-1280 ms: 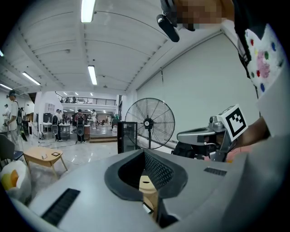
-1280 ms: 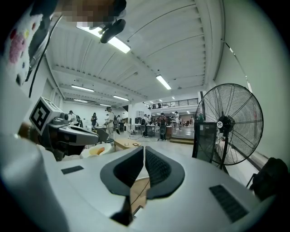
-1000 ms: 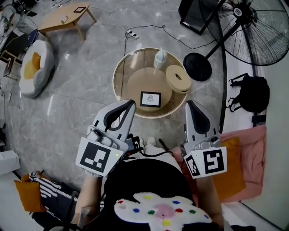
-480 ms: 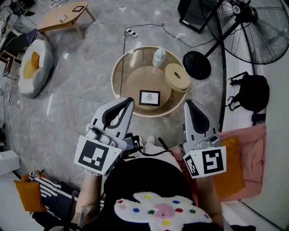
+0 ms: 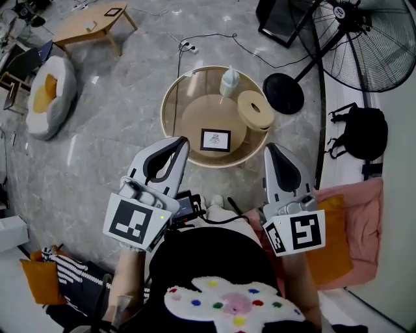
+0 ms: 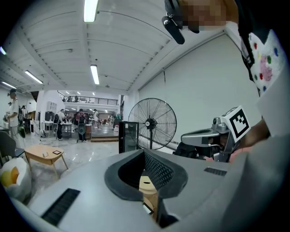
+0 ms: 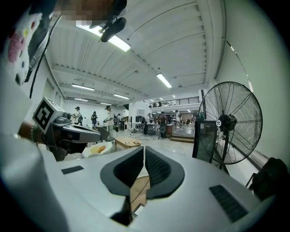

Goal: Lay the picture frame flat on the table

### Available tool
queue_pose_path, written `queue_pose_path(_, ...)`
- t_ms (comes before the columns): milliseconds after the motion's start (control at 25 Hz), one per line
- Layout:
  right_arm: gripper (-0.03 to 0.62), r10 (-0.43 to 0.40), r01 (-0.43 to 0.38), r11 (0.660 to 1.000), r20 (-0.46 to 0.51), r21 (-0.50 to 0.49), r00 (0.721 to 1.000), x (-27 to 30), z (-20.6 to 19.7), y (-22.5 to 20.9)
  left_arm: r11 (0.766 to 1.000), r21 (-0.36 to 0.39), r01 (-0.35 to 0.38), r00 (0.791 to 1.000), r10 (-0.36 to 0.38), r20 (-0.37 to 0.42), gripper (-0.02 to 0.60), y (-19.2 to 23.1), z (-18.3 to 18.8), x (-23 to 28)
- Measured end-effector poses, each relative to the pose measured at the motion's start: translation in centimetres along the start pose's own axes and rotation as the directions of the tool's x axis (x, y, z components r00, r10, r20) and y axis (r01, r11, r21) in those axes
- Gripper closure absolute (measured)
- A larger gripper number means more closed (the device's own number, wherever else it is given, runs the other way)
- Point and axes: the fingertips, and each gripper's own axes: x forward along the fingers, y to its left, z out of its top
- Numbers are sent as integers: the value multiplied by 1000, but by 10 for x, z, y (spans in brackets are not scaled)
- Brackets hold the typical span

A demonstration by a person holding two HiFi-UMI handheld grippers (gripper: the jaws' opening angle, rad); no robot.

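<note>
Left claw point(image 5: 182, 140) drifted back; picture frame point(image 5: 215, 140) sits just beyond, untouched.

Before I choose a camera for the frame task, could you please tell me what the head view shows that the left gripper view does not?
Only the head view shows the picture frame whole, on the round glass table, and the white bottle at the table's far edge. Only the left gripper view shows the ceiling lights and the people far down the hall. Both show the pedestal fan, the low wooden table, the floor cushion and the right gripper, its jaws together.
</note>
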Motion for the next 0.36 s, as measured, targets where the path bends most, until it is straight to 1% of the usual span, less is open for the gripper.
queue_pose_path(360, 554, 1, -1, 1000, -4, -6, 1000, 0, 0, 5, 1000, 1, 6, 1000, -6, 7, 566, 1, 2, -3)
